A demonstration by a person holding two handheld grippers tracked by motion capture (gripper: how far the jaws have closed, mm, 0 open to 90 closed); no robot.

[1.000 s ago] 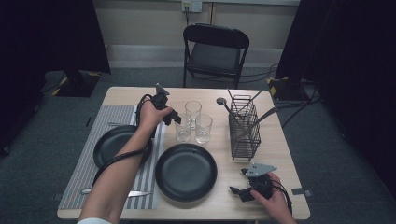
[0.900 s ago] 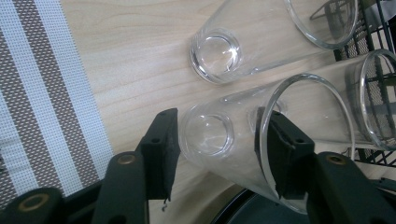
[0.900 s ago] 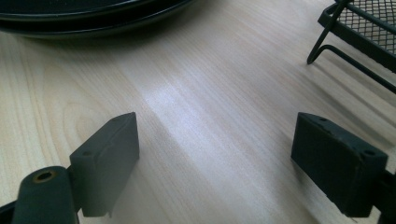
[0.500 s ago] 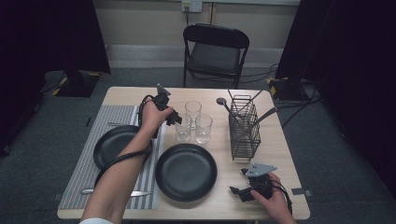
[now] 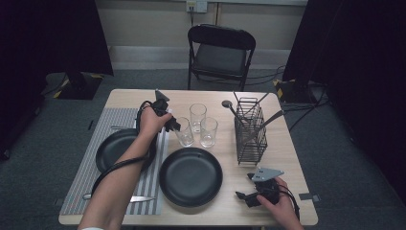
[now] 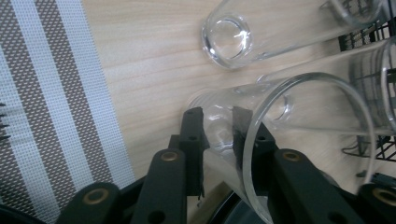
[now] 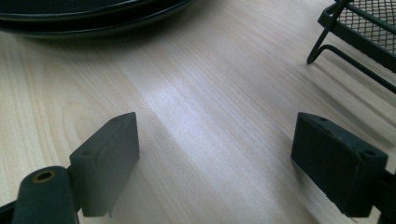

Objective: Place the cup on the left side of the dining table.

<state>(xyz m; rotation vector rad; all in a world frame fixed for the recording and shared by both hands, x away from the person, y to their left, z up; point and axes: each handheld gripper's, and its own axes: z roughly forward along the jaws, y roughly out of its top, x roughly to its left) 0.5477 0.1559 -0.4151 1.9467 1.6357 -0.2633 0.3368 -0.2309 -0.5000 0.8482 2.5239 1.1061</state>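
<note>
Three clear glasses stand mid-table: a front-left glass (image 5: 185,133), a back glass (image 5: 197,115) and a right glass (image 5: 208,131). My left gripper (image 5: 175,126) reaches down onto the rim of the front-left glass. In the left gripper view its jaws (image 6: 218,130) straddle that glass's wall (image 6: 219,140), one jaw inside and one outside. They have just been closing, and a small gap still shows. My right gripper (image 5: 243,187) rests near the front right edge, and its jaws (image 7: 215,149) are open over bare wood.
A black plate (image 5: 190,176) sits front centre. Another plate (image 5: 115,148) lies on the striped placemat (image 5: 88,177), with a knife (image 5: 139,198) near the front edge. A wire cutlery caddy (image 5: 250,129) with utensils stands at the right. A chair (image 5: 220,50) is behind the table.
My left hand has dipped slightly toward the front-left glass. The right hand has not moved.
</note>
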